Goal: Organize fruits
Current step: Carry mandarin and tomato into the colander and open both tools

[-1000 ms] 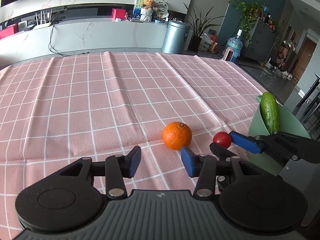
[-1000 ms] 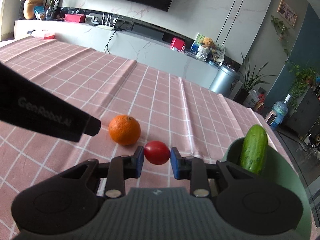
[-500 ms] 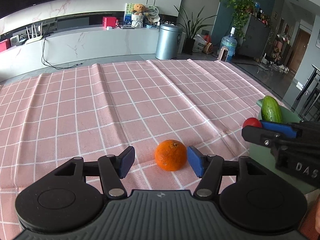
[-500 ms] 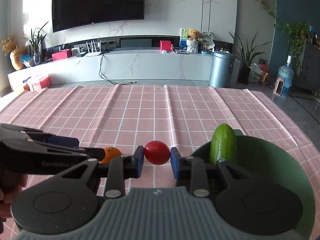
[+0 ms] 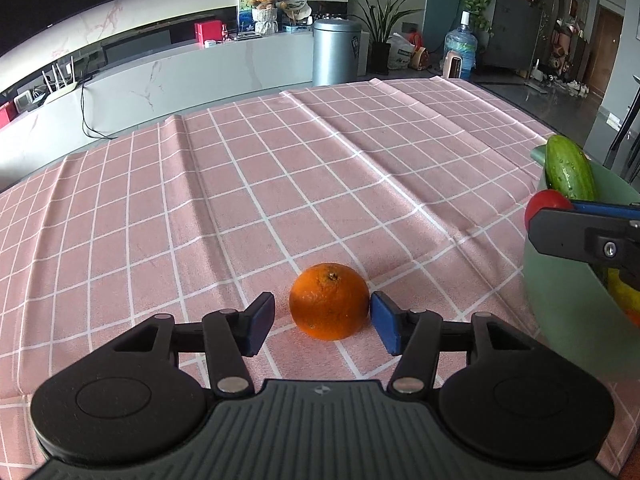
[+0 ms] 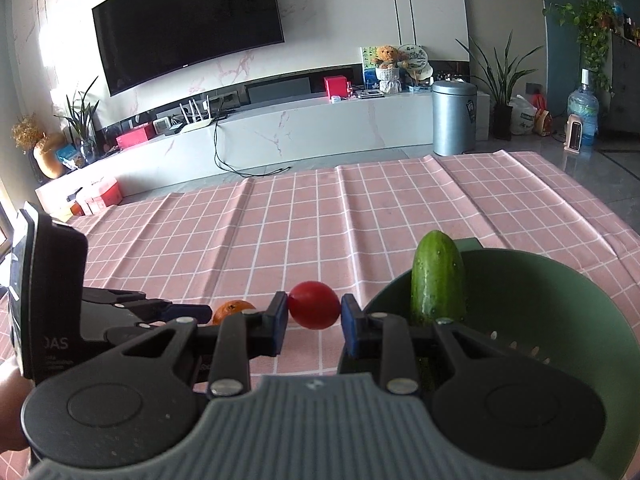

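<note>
An orange point(image 5: 329, 301) lies on the pink checked tablecloth between the fingers of my left gripper point(image 5: 322, 323), which is open; the right pad touches or nearly touches it. My right gripper point(image 6: 313, 312) is shut on a small red tomato point(image 6: 314, 305) and holds it in the air at the left rim of a green bowl point(image 6: 560, 304). A cucumber point(image 6: 438, 284) stands upright in the bowl. In the left wrist view the tomato point(image 5: 546, 204), the cucumber point(image 5: 570, 170) and the bowl point(image 5: 560, 292) show at the right edge. The orange point(image 6: 232, 309) peeks behind my right gripper's left finger.
The tablecloth point(image 5: 280, 184) has raised folds running front to back. Something yellow point(image 5: 624, 292) lies inside the bowl. A TV cabinet point(image 6: 280, 136) and a metal bin point(image 6: 454, 118) stand beyond the table's far edge.
My right gripper lifted the tomato off the cloth and carried it right to the bowl's rim. My left gripper moved forward so the orange now sits between its open fingers.
</note>
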